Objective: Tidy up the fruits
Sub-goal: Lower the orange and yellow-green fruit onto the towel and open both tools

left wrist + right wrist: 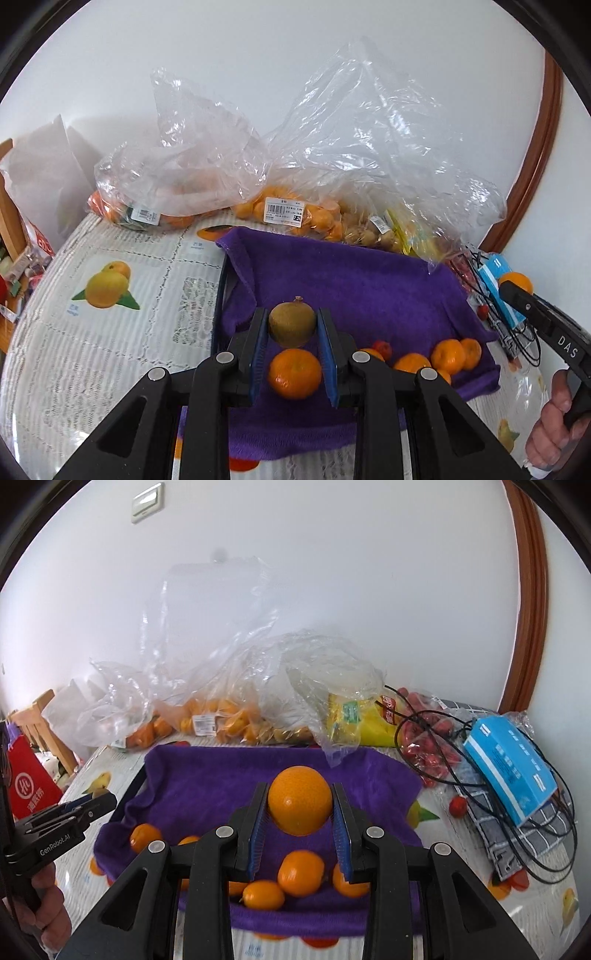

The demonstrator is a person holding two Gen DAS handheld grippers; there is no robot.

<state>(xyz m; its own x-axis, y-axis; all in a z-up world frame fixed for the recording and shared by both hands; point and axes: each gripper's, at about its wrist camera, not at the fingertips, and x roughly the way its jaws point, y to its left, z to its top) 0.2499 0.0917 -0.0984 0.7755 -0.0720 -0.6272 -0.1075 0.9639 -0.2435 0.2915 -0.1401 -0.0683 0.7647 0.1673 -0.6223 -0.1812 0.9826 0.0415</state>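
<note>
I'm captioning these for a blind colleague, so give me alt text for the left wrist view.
The left hand-held gripper grips a brownish-green kiwi above a purple towel lining a tray, where a mandarin and more small oranges lie. Clear plastic bags of fruit sit behind against a white wall, and the right hand-held gripper enters at the right edge with an orange.

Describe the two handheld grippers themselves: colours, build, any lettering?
Both are black plastic with triangular cut-outs, silver rivets and blue ribbed pads. The left gripper reads "GenRobot.AI" on its side; the right gripper reads "DAS". Bare hands grip both handles.
</note>
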